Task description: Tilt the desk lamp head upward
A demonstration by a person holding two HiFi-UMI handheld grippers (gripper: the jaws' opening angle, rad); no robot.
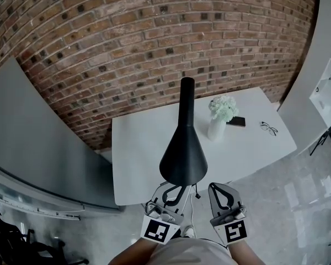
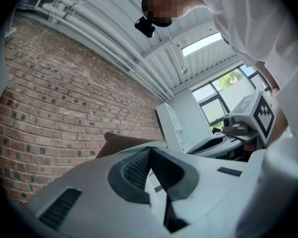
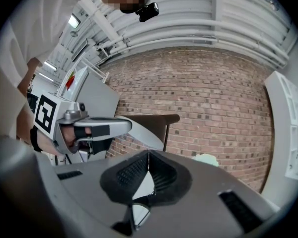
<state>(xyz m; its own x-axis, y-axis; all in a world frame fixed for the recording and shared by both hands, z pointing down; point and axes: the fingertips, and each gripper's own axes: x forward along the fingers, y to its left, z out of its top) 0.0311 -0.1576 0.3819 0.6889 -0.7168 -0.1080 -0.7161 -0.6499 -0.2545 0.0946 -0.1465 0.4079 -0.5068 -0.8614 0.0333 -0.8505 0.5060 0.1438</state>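
The head view looks steeply down from above the lamp head (image 1: 183, 159) onto the desk (image 1: 138, 148). Both gripper views, low and near, tilt upward toward the far brick wall (image 3: 213, 93).

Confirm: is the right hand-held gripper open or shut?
Shut. In the right gripper view, the right hand-held gripper has its jaws meeting at the tips, nothing between them.

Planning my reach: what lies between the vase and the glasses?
A dark phone lies between the vase and the glasses; the head view shows it.
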